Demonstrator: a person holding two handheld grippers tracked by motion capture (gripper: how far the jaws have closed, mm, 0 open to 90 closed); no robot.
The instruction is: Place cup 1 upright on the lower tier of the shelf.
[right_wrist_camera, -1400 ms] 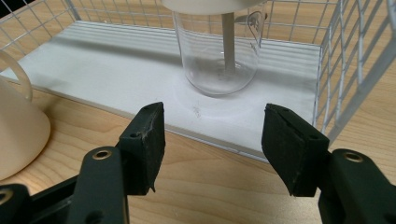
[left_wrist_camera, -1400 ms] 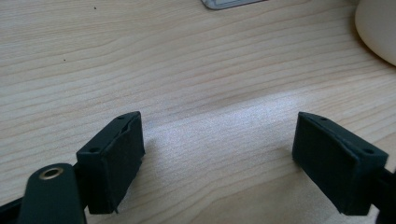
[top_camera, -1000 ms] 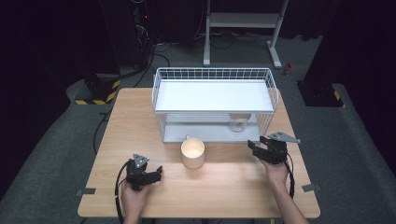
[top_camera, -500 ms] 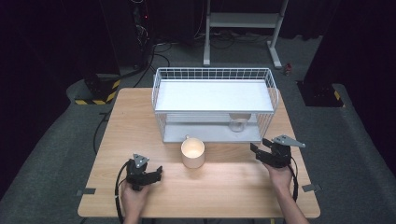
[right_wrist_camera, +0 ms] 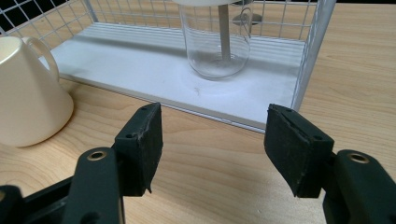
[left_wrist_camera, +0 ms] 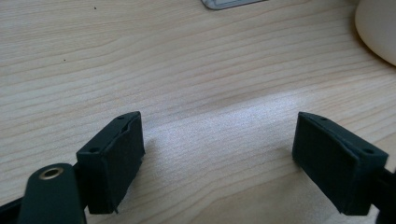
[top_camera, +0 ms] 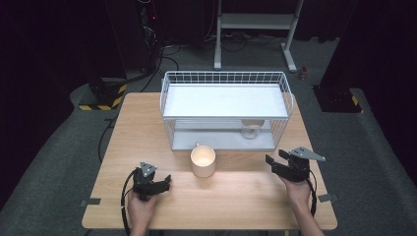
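My right tool (top_camera: 272, 164) has drawn back from the front of the wire rack (top_camera: 169, 98) toward my edge of the bench (top_camera: 137, 123), and its jaws have just been opening a little; nothing sits between them, so they stand apart and empty. I read that as the right hand lining up for a reach, most likely at the clear glass (right_wrist_camera: 215, 39) that stands on the rack's lower white shelf (right_wrist_camera: 140, 65), dead ahead in the right gripper view, or else at the cream mug (top_camera: 202, 161) on the bench just in front of the rack. The mug has not shifted: it stands upright, its handle turned toward the rack, between my two hands and apart from both. My left tool (top_camera: 166, 182) has kept its place near the front left of the bench, jaws apart over bare wood, holding nothing. Hard to judge: the glass is cut off at the top in the right gripper view and half hidden behind the wire and upper shelf from above, so I cannot tell its full height or what the grey stem inside it is. In the left gripper view the mug (left_wrist_camera: 378, 28) is just a curved edge at the corner.
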